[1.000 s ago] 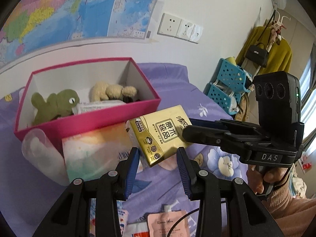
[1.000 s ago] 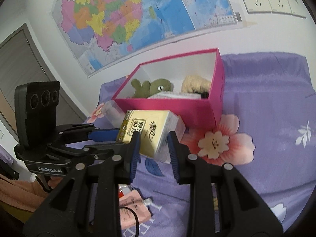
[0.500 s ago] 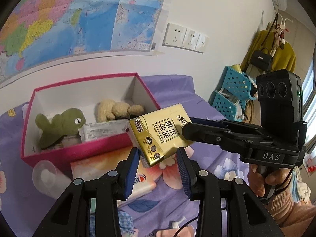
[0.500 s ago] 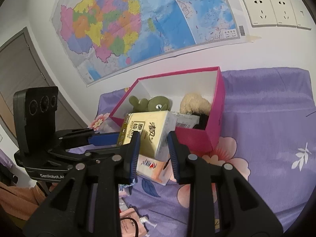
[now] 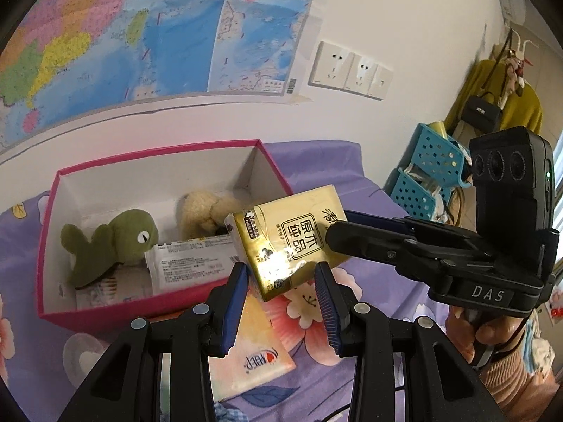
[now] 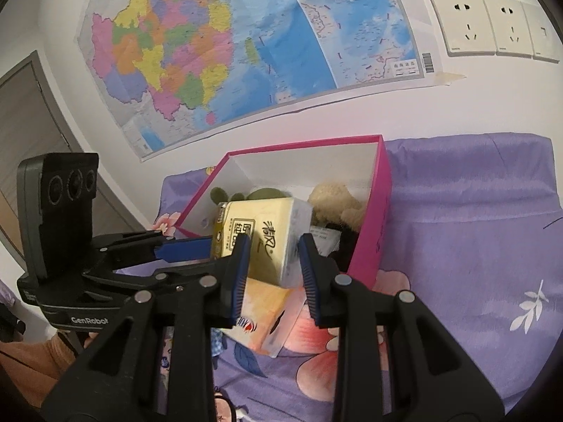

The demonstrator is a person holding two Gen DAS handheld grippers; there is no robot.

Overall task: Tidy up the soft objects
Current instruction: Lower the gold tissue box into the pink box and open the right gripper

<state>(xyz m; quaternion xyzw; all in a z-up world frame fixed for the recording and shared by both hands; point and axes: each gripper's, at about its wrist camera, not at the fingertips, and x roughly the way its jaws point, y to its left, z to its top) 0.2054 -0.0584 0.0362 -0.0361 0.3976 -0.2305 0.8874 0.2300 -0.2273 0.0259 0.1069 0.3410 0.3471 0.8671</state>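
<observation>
Tissue pack [image 5: 292,239], gold, hung in the air over the near right corner of the pink box [image 5: 160,300], gripped at both ends: left claw [image 5: 281,283] narrow and pinched on the near end, right claw [image 6: 272,267] narrow and clamped on the other end, each claw visible in the other's view. Step in hand, by judgement: carrying the pack across to the box, with the lowering and letting go not yet done. Next move probably called for clearing the near wall, tilting the pack down toward the free floor of the box, then widening both claws together so neither end snagged. Inside the box already: green plush [image 5: 112,242] at the left, beige plush [image 5: 207,211] toward the back, white packet [image 5: 191,263] lying flat in front of them. Little room left, so the pack likely had to settle on top of the packet or wedge beside the beige plush. On the purple flowered bed [image 6: 475,246], just below the held pack and against the box front, lay another tissue pack, orange and white [image 5: 260,344]; clear tube [image 5: 81,355] at the box's lower left corner. Blue baskets [image 5: 425,183] well apart at the right, no obstacle. Main risk: soft pack buckling or catching the box rim.
</observation>
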